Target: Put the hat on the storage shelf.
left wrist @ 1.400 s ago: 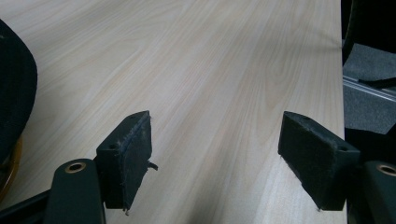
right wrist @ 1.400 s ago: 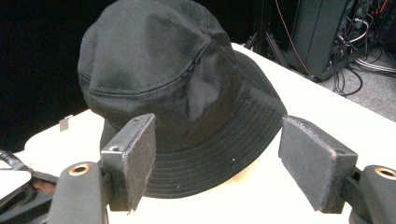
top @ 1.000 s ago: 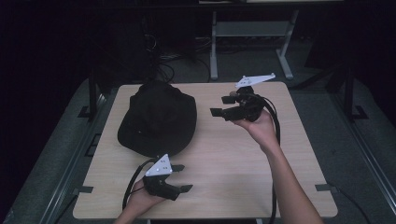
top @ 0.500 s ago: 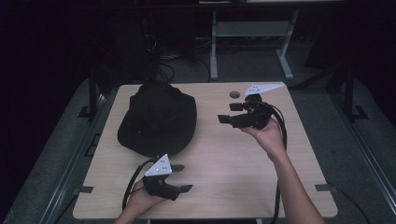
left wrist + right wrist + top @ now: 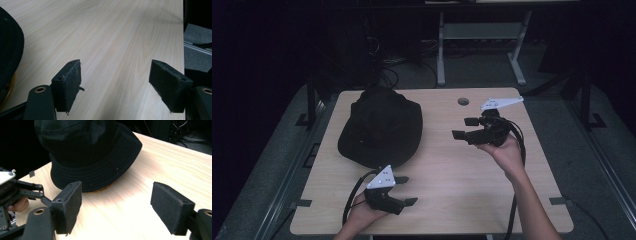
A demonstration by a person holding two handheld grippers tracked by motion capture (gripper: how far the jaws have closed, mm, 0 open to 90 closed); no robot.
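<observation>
The table [image 5: 472, 190] is a light wood-grain top with rounded corners and a small round hole [image 5: 463, 101] near its far edge. It stands on a grey floor [image 5: 592, 150]; a metal frame [image 5: 482, 35] stands beyond it in the dark background.

The hat [image 5: 379, 131] is black, with a round crown and a full brim. It lies brim-down on the left half of the table, toward the far side. In the right gripper view the hat [image 5: 92, 155] occupies the upper left, and a thin orange edge shows under the near brim. In the left gripper view, part of the brim [image 5: 10, 50] appears at the left edge.

The right gripper [image 5: 465, 128] is held above the right half of the table, its jaws pointing left toward the hat. The jaws stand wide apart with nothing between them; the pads [image 5: 73, 205] are clear of the hat, with bare table between. The hat is near but not touched.

The left gripper [image 5: 406, 190] sits low at the near edge of the table, just in front of the hat's near brim, its jaws pointing right. These jaws are also spread wide, with bare wood between the pads [image 5: 72, 82]. A cable [image 5: 349, 200] loops from it to the left.
</observation>
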